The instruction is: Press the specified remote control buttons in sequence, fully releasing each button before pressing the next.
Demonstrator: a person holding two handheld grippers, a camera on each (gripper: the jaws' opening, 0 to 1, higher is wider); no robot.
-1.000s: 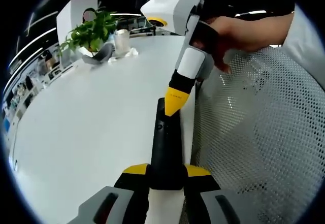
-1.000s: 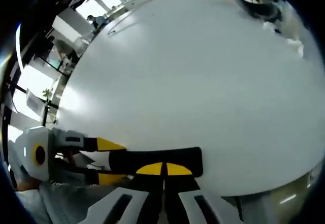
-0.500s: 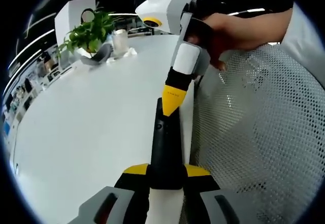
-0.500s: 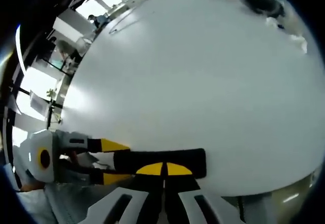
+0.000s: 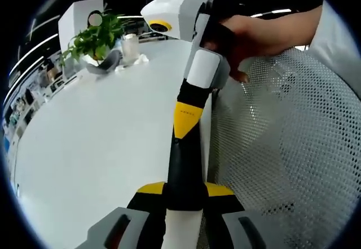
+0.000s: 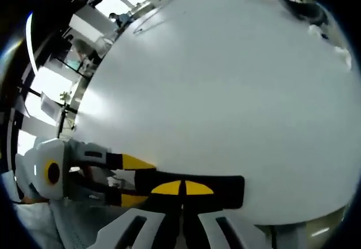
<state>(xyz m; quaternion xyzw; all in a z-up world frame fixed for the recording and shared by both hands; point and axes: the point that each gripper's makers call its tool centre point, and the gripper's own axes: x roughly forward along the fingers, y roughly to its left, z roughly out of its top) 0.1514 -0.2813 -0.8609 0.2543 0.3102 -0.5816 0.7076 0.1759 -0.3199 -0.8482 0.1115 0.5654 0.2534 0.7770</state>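
My left gripper is clamped on the black remote at the white table edge; right gripper, jaws together, tip on remote. Mid-sequence I'd guess; count unknown.

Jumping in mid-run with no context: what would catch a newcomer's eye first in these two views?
First, the black remote control clamped in the left gripper at the white table's near edge, with the right gripper's shut yellow tip on its top face. Next, the white mesh chair back to the right and the potted plant at the table's far side.
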